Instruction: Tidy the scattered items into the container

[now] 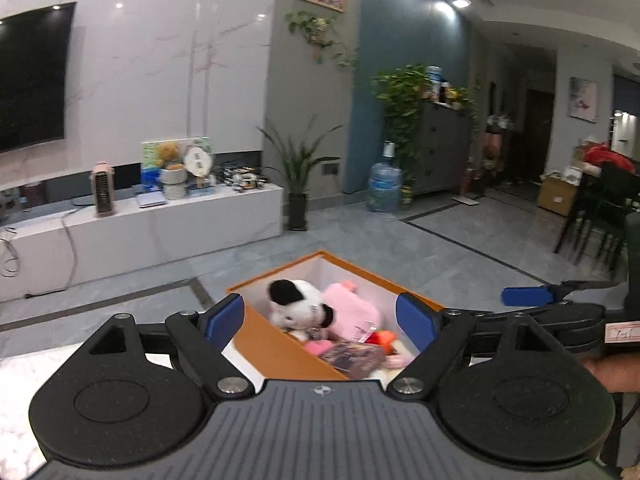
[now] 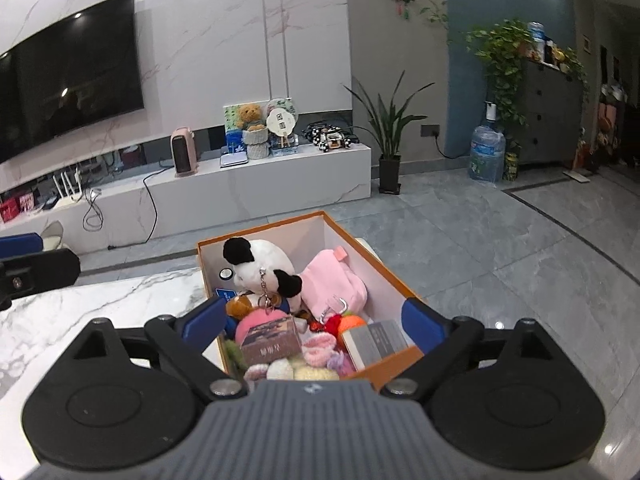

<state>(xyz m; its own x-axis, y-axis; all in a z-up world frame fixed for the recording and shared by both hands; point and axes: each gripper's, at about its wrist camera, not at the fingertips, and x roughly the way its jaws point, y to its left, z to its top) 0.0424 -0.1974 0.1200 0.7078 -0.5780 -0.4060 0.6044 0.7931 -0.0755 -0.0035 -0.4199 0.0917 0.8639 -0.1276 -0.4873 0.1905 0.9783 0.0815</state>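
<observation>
An orange box (image 2: 394, 280) with white inner walls stands on a white marble table (image 2: 100, 300). It holds a black-and-white panda plush (image 2: 260, 264), a pink pouch (image 2: 332, 284), a small brown carton (image 2: 272, 340), a grey book (image 2: 376, 342) and several knitted toys. My right gripper (image 2: 314, 320) hangs open just over the box's near end, with nothing gripped. My left gripper (image 1: 320, 322) is open too, above the box (image 1: 276, 344) and the panda plush (image 1: 296, 300). In the left wrist view the right gripper's blue pad (image 1: 524, 296) shows to the right.
The box sits at the table's far edge, with grey tiled floor (image 2: 500, 280) beyond. A low white TV console (image 2: 260, 188) with a pink heater (image 2: 183, 152), a potted plant (image 2: 390, 152) and a water jug (image 2: 486, 154) stand farther off. Dark dining chairs (image 1: 600, 208) are at the right.
</observation>
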